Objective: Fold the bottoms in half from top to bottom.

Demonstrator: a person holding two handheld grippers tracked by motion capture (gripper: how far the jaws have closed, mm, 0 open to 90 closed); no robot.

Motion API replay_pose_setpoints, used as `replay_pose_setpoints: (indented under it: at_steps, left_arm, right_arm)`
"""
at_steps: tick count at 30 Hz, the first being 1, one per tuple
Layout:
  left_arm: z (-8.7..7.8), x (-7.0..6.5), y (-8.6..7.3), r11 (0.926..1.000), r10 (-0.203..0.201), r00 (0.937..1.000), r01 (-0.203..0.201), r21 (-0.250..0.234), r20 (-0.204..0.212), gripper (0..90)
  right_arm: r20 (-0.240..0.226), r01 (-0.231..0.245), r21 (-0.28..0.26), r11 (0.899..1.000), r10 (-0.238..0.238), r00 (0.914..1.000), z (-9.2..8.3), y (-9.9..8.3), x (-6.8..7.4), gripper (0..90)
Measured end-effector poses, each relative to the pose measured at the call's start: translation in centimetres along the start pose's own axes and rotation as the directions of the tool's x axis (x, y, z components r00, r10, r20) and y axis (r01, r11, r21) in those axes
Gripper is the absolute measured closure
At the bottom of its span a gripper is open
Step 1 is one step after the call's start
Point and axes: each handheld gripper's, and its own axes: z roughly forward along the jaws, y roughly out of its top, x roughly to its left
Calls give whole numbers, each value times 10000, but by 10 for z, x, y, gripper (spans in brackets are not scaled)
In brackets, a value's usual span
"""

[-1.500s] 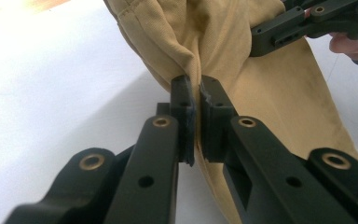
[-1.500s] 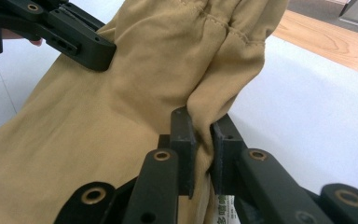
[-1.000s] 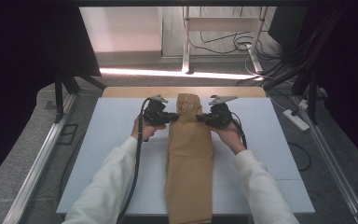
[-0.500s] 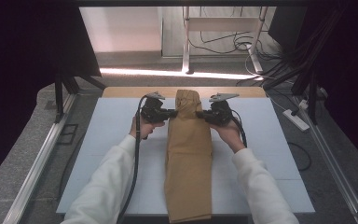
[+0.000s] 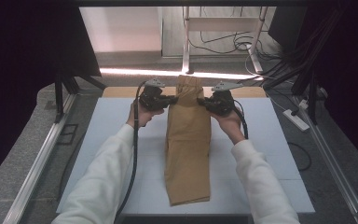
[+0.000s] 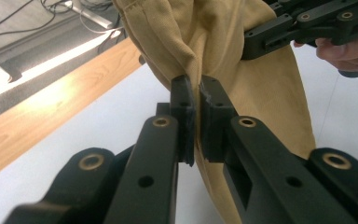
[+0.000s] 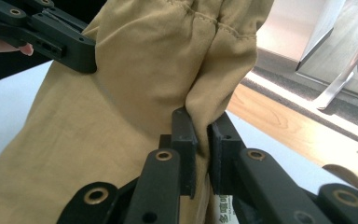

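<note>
The tan trousers (image 5: 189, 140) lie lengthwise down the middle of the white table (image 5: 270, 154), one end near its front edge and the far end lifted off the surface toward the wooden strip (image 5: 121, 91) along the back edge. That raised end is bunched and gathered, with a stitched hem showing in the right gripper view. The left gripper (image 5: 170, 99) is clamped on the cloth's left edge; in its own view the black jaws press together on a fold of fabric (image 6: 186, 56). The right gripper (image 5: 201, 101) pinches the opposite edge in the same way, its jaws closed on a tuck of cloth (image 7: 205, 107).

The step in hand looks like lifting the far end, probably to fold it back toward the front edge. The next move calls for both hands to travel together at an even height, keeping the pinch firm so that neither edge slips, and for the raised end to land square on the part lying flat.

A small printed label (image 7: 224, 214) sits low between the right gripper's jaws, but its characters are too small and cropped to read with confidence. No other writing is legible.
</note>
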Motion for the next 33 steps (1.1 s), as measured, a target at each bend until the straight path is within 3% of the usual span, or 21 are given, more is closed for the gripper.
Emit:
replay_pose_setpoints:
  at_steps: [16,33]
  left_arm:
    - [14,1,-24,9997,-157,9995,152,211,263,845]
    - [17,-1,-38,9991,-311,9980,296,292,545,846]
  right_arm:
    - [-183,-68,390,9992,75,9998,10,-23,2,830]
    - [-449,-368,493,9981,391,9982,11,-37,4,830]
